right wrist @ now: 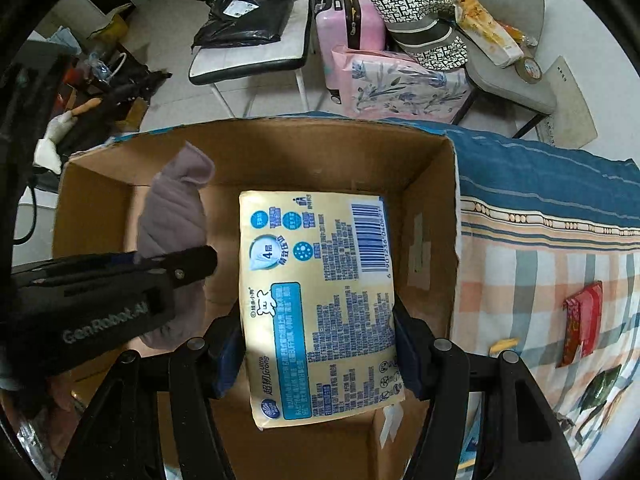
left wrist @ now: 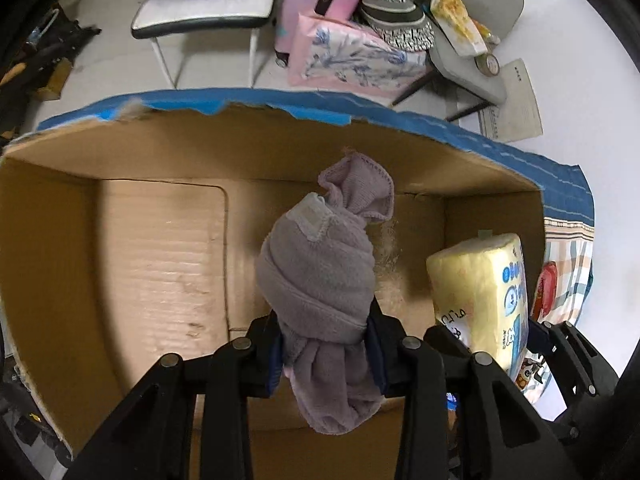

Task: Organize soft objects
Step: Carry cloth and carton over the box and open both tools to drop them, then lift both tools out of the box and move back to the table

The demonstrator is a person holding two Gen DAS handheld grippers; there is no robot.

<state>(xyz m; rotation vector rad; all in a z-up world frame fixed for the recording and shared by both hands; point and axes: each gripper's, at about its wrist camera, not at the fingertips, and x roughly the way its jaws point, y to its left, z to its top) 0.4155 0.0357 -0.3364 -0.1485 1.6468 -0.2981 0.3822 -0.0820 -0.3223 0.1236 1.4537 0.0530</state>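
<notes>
My left gripper (left wrist: 326,344) is shut on a rolled mauve fleece cloth (left wrist: 320,264) and holds it over the open cardboard box (left wrist: 120,260). My right gripper (right wrist: 318,344) is shut on a yellow tissue pack (right wrist: 316,300) with blue print and a barcode, held over the right part of the same box (right wrist: 424,168). The pack also shows in the left wrist view (left wrist: 480,288), at the right. The cloth (right wrist: 172,216) and the left gripper's body show in the right wrist view, to the left of the pack. The box floor below looks bare.
The box sits on a striped and checked blanket (right wrist: 540,248) with a red packet (right wrist: 580,324) and small wrappers on it. Beyond stand a white chair (right wrist: 248,56) with a black bag, a pink suitcase (right wrist: 348,24), a pink floral pack (right wrist: 404,84) and a grey chair (right wrist: 512,76) with bags.
</notes>
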